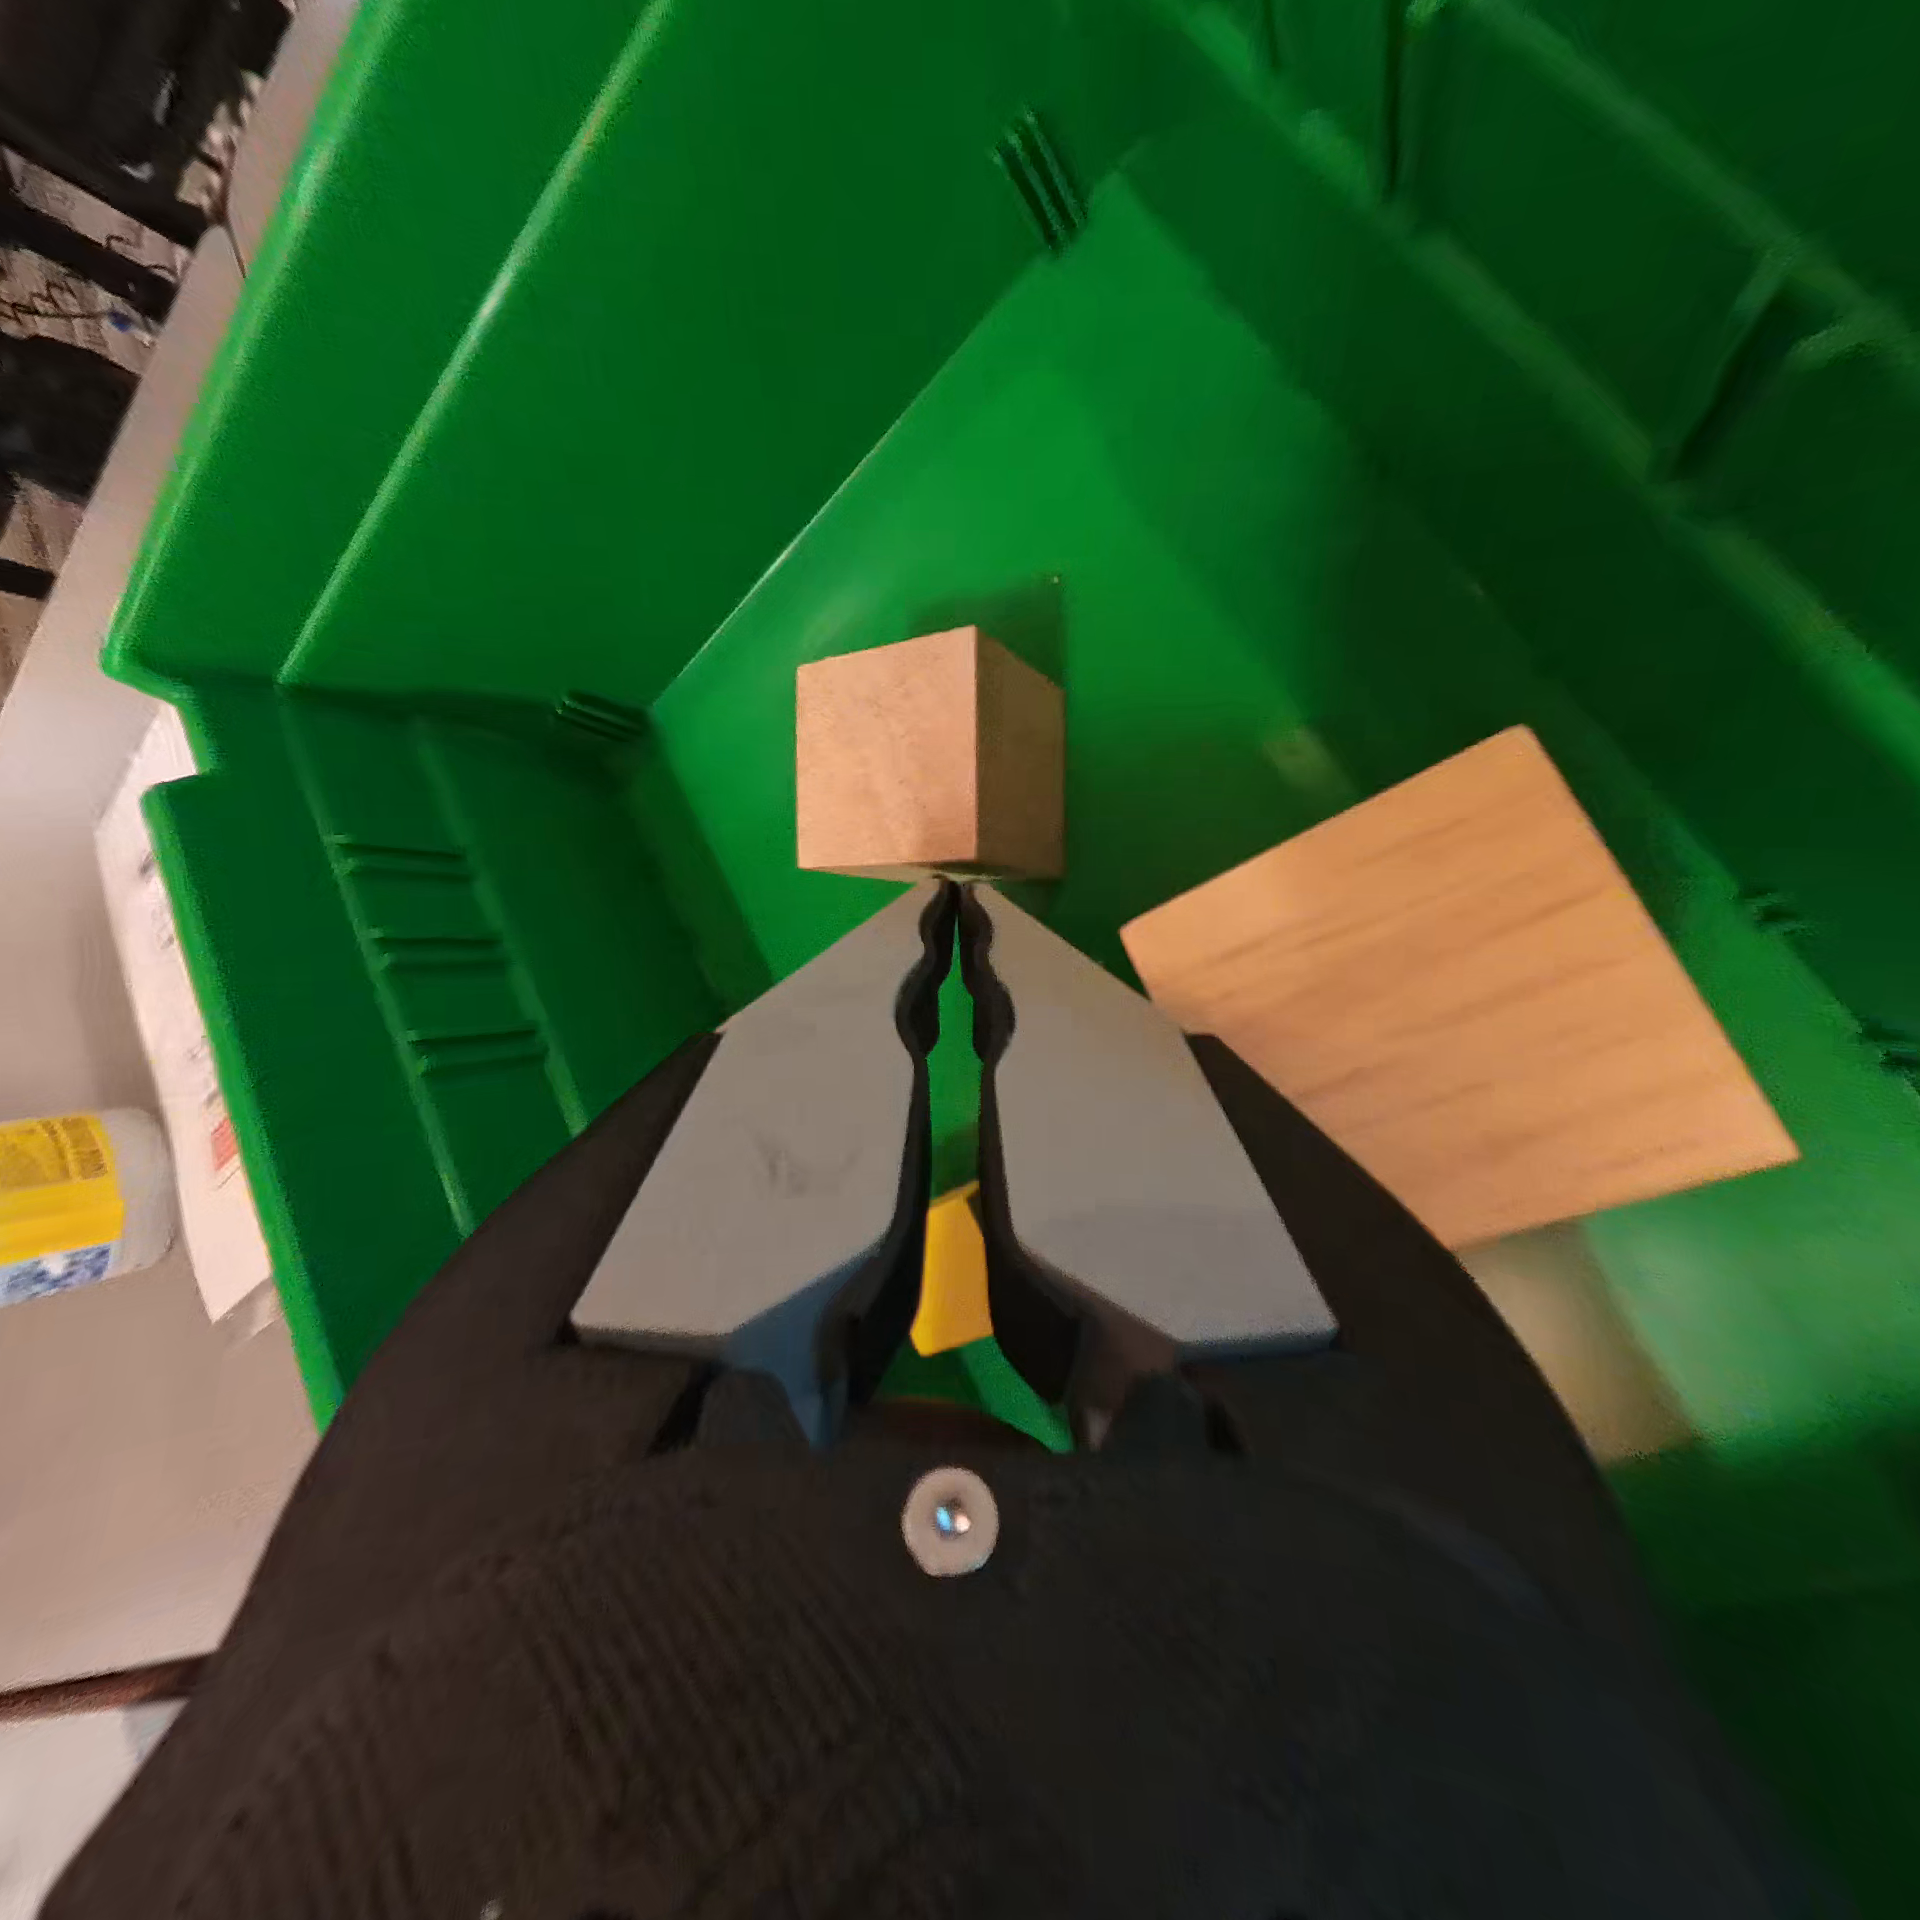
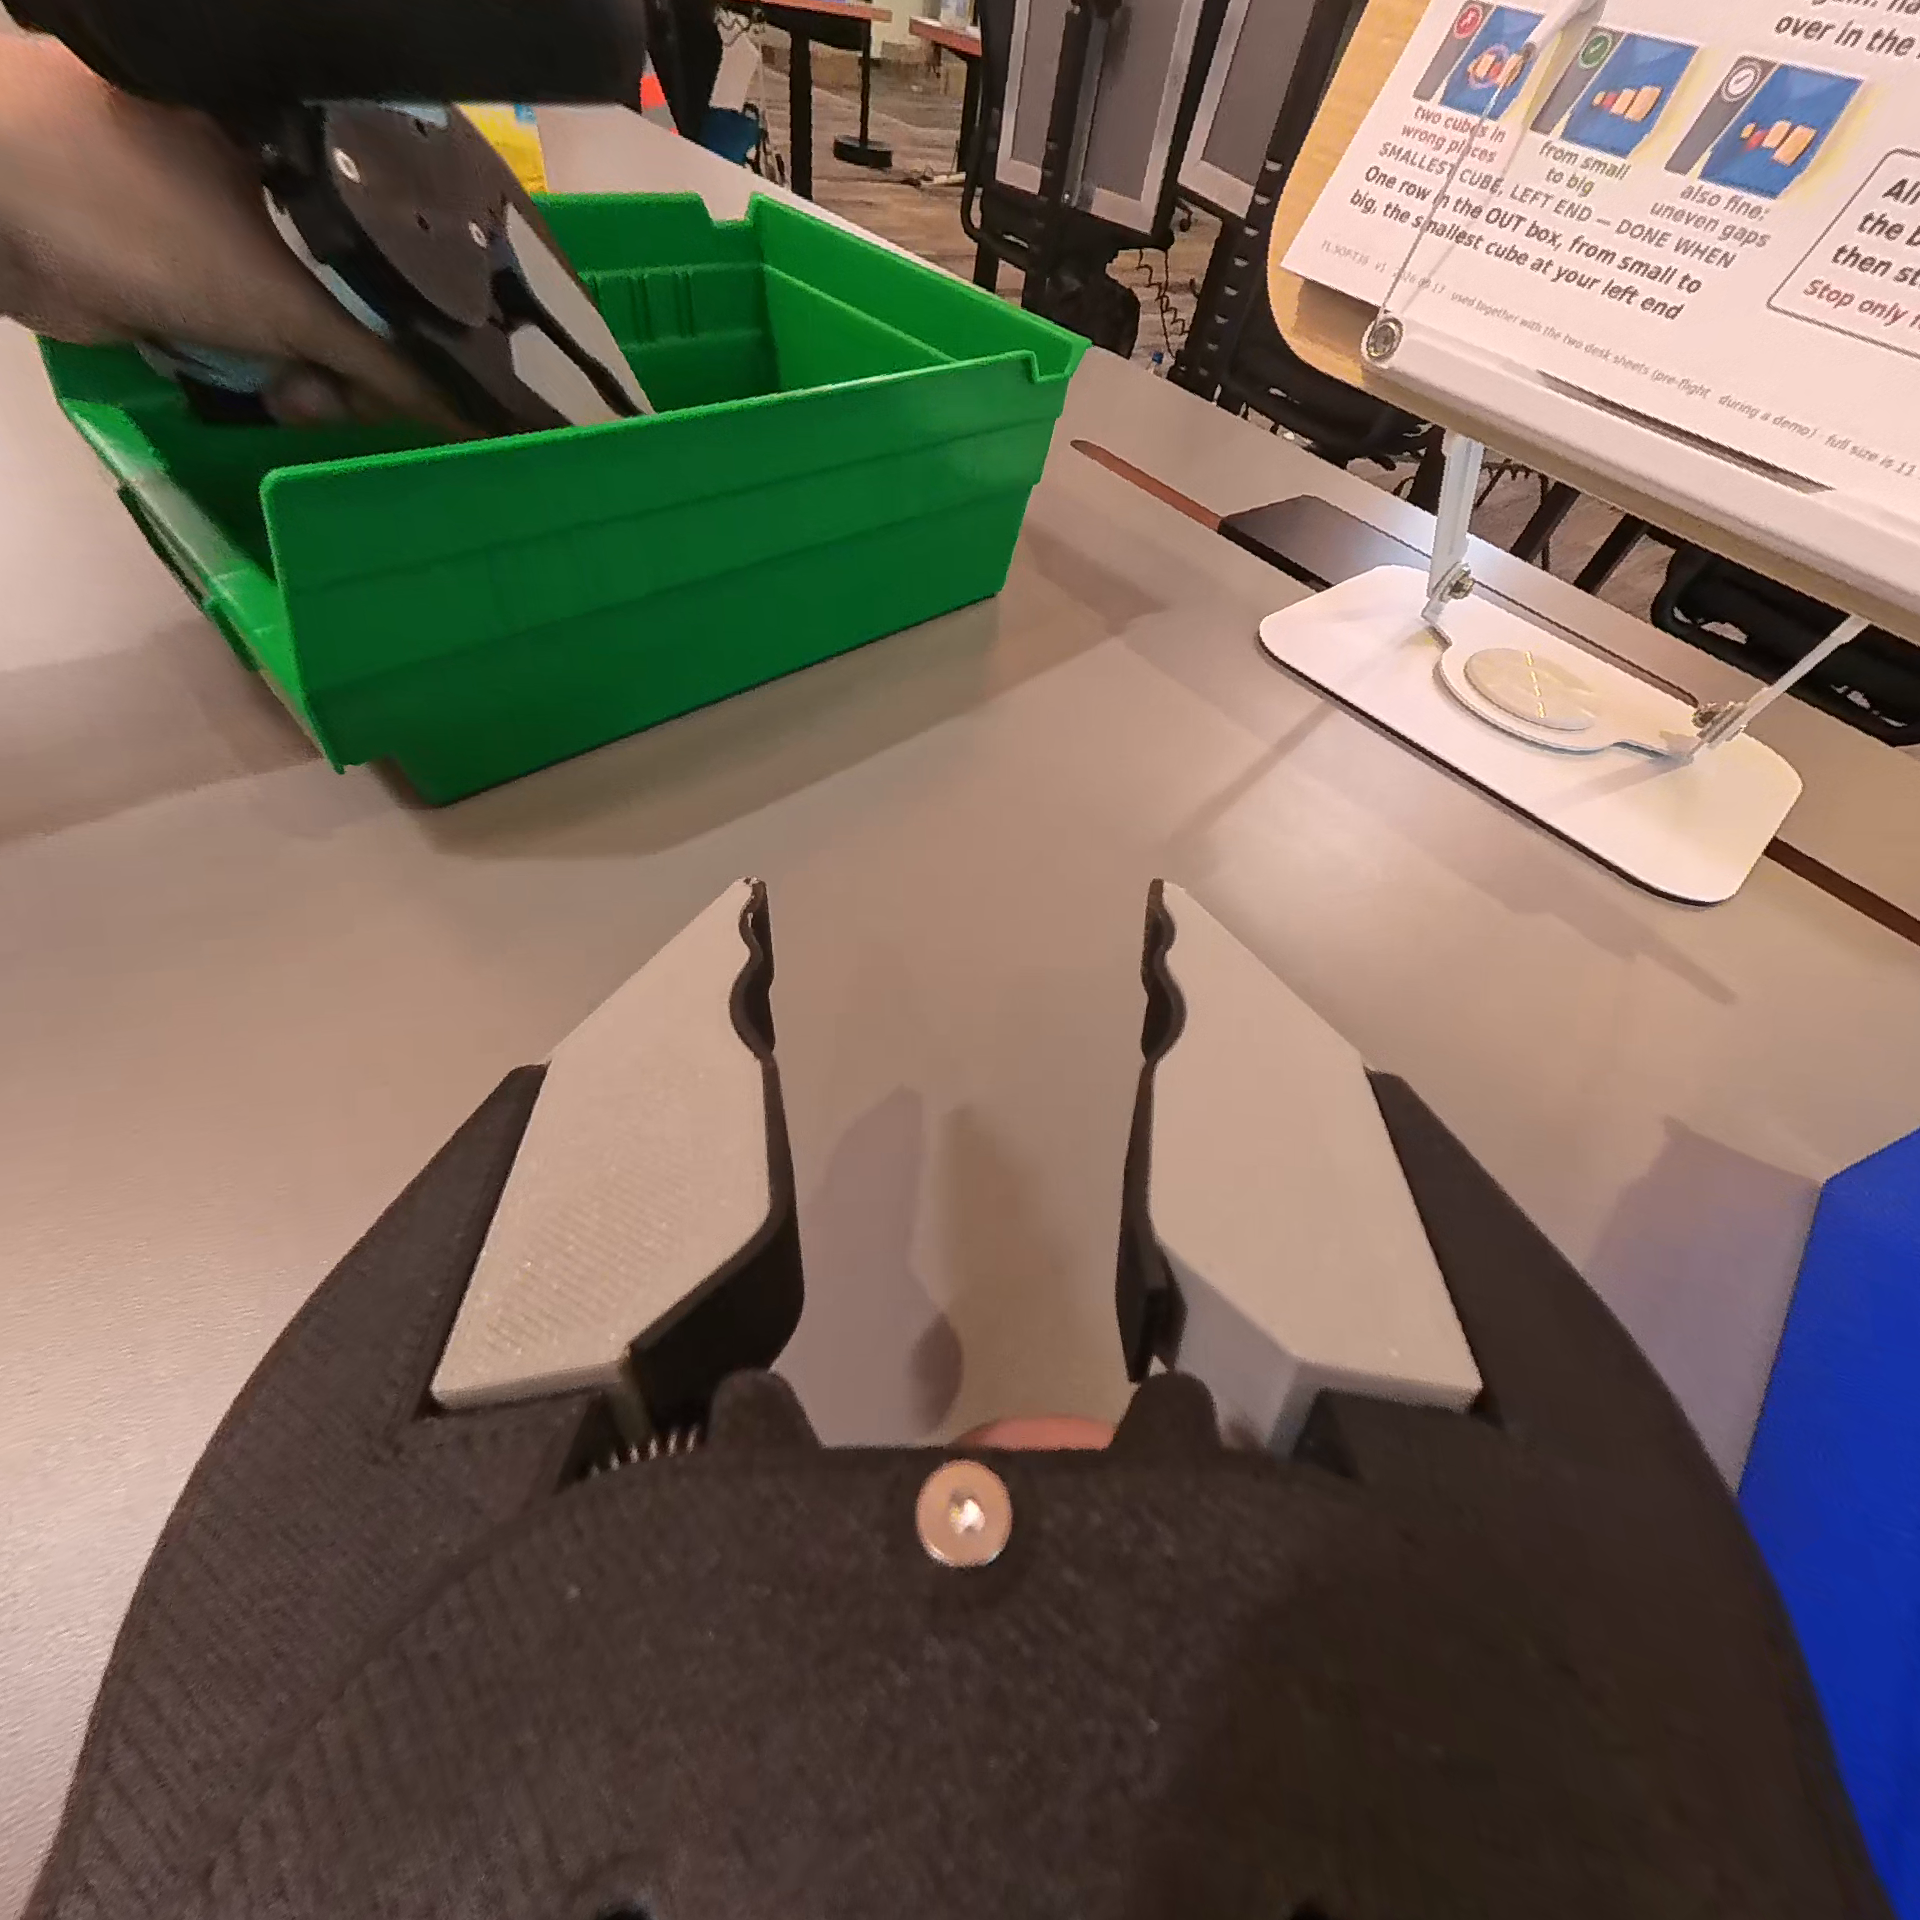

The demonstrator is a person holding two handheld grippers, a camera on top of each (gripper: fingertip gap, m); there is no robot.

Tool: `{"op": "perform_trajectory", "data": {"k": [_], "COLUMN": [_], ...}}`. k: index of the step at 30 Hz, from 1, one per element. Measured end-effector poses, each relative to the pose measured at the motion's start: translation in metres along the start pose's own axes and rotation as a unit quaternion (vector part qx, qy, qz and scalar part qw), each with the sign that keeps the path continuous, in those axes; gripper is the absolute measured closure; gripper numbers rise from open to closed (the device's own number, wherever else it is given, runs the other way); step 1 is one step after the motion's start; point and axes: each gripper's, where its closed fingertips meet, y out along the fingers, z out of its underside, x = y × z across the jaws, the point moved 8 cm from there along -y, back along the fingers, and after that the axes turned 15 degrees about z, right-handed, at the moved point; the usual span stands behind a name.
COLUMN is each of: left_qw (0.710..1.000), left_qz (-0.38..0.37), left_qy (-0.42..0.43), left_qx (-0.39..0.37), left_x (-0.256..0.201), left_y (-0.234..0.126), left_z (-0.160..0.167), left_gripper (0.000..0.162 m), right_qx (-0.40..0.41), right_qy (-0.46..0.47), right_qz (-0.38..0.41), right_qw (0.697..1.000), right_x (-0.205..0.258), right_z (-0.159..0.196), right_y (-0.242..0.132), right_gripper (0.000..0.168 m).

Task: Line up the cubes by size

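In the left wrist view, a small wooden cube (image 1: 914,753) and a large wooden cube (image 1: 1455,987) sit on the floor of a green bin (image 1: 468,416). My left gripper (image 1: 956,896) is shut, and its tips are right at the small cube's near bottom edge. A yellow piece (image 1: 948,1278) shows through the gap between the fingers, lower down. My right gripper (image 2: 956,904) is open and empty over the grey table (image 2: 1039,779). In the right wrist view, the left gripper (image 2: 623,400) reaches down into the green bin (image 2: 623,561).
A white stand (image 2: 1538,748) holding an instruction sheet (image 2: 1621,208) is at the right. A blue surface (image 2: 1849,1507) is at the right edge. A bottle with a yellow label (image 1: 73,1195) and a paper (image 1: 177,1039) lie left of the bin.
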Motion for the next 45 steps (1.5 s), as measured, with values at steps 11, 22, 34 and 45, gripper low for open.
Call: {"op": "perform_trajectory", "data": {"k": [11,22,34,45], "left_qw": [0.983,0.953,0.968,0.997], "left_qz": [0.060,0.219,-0.012,0.052], "left_qy": [0.056,0.127,0.078,0.006], "left_qx": [0.162,0.164,0.237,-0.050], "left_x": [-0.019,-0.052,0.020,0.012], "left_y": [-0.015,-0.034,-0.012,-0.031], "left_z": [0.037,0.026,0.035,-0.028], "left_gripper": [0.162,0.149,0.162,0.162], "right_qx": [0.001,0.005,-0.004,-0.004], "right_qy": [-0.001,0.006,-0.001,0.009], "right_qz": [-0.003,-0.006,-0.010,-0.017], "right_qw": [1.000,1.000,1.000,1.000], "right_x": [0.002,0.001,0.004,0.003], "right_z": [0.000,0.001,-0.002,-0.002], "right_y": [0.000,0.001,-0.002,-0.002], "right_gripper": [0.098,0.099,0.099,0.099]}}
